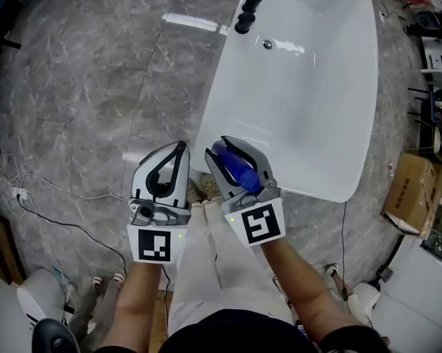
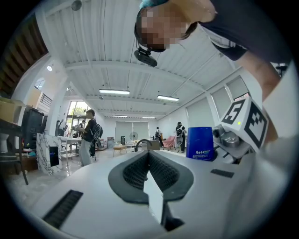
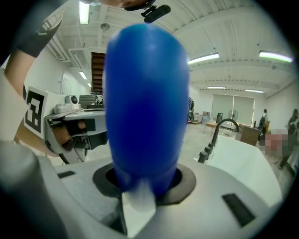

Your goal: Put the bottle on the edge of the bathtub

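In the head view a blue bottle (image 1: 236, 169) lies between the jaws of my right gripper (image 1: 221, 145), which is shut on it. Both hang over the near left corner of the white bathtub (image 1: 217, 94). A black faucet (image 1: 247, 10) sits at the tub's far end. My left gripper (image 1: 181, 146) is just left of the right one, above the grey floor, shut and empty. The right gripper view is filled by the bottle (image 3: 145, 102), with the tub (image 3: 245, 161) and faucet (image 3: 216, 133) beyond it on the right. In the left gripper view the bottle (image 2: 200, 143) shows at the right.
Grey marble floor (image 1: 80, 90) surrounds the tub. A cardboard box (image 1: 411, 191) stands at the right, with black stands behind it. Cables (image 1: 41, 204) trail across the floor at the left. White fixtures (image 1: 41, 298) sit at bottom left. People stand far off in the hall (image 2: 88, 135).
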Tool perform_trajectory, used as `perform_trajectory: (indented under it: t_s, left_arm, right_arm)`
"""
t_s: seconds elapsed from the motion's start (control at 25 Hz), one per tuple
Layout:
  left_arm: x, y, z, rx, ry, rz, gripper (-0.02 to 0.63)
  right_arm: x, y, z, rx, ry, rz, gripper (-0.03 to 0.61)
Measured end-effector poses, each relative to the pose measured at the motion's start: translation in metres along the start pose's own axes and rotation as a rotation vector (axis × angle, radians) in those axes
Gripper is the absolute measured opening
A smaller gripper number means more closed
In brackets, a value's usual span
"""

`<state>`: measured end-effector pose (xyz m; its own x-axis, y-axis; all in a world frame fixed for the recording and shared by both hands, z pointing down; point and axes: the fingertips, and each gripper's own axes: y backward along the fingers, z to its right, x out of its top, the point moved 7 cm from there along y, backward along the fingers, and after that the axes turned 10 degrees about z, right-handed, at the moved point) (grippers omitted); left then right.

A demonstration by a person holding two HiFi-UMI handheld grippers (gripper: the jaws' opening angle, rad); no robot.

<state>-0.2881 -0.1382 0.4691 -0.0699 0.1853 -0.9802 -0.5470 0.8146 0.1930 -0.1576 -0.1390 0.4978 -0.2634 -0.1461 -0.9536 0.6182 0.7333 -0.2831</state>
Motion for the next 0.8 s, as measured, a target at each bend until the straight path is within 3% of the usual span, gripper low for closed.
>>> perform_trajectory:
  t_s: [0.44, 0.8]
  left_arm:
    - [-0.055, 0.015, 0.006, -0.017, 0.045, -0.053, -0.002]
    - [-0.071, 0.018, 0.006, -0.009, 0.062, -0.112, -0.002]
  right_arm:
    - [-0.054, -0.023, -0.012, 0.057, 0.007, -0.053, 0.133]
    - [-0.073, -0.033, -0.015, 0.078, 0.01, -0.051, 0.133]
